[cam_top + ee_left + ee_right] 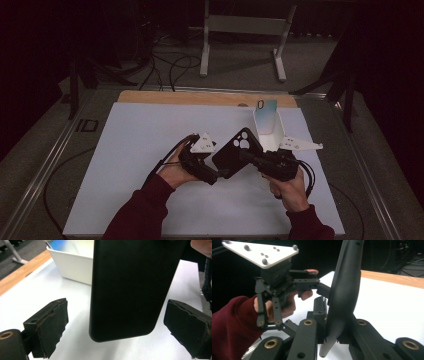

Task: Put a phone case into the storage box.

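Phone case [237, 151] (black, camera cut-outs at its far end) hangs above the white mat [135, 150], clamped at one edge by the right gripper [248, 157]. Left gripper [221, 172] straddles its near end, jaws spread, not touching. White bin [267, 135] stands just beyond.
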### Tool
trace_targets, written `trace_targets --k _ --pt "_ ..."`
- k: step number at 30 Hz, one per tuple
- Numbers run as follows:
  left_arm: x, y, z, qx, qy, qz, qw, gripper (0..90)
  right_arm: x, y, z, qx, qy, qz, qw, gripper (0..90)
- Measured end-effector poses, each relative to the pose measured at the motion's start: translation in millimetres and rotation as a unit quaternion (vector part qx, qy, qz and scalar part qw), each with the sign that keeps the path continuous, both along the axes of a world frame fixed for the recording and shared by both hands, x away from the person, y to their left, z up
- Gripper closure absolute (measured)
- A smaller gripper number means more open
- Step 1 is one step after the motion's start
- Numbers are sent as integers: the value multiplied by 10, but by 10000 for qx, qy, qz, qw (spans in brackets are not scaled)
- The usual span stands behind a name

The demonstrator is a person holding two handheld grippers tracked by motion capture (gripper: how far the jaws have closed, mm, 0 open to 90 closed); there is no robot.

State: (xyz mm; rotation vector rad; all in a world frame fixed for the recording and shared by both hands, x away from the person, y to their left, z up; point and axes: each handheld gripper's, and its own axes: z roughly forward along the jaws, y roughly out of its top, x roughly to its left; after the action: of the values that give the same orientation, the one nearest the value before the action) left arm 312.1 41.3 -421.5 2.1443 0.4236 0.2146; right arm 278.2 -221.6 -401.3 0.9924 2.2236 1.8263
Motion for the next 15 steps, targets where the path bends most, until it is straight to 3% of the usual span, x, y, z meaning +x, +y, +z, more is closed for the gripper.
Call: trace_targets --k 10,15 --pt "-15 -36 -18 -50 179 -265 9995 76 -33 53 27 -11 -109 282 9995 814" --pt "-26 -34 -12 -214 289 -504 9981 124 -58 91 41 -29 -221 549 9982 814"
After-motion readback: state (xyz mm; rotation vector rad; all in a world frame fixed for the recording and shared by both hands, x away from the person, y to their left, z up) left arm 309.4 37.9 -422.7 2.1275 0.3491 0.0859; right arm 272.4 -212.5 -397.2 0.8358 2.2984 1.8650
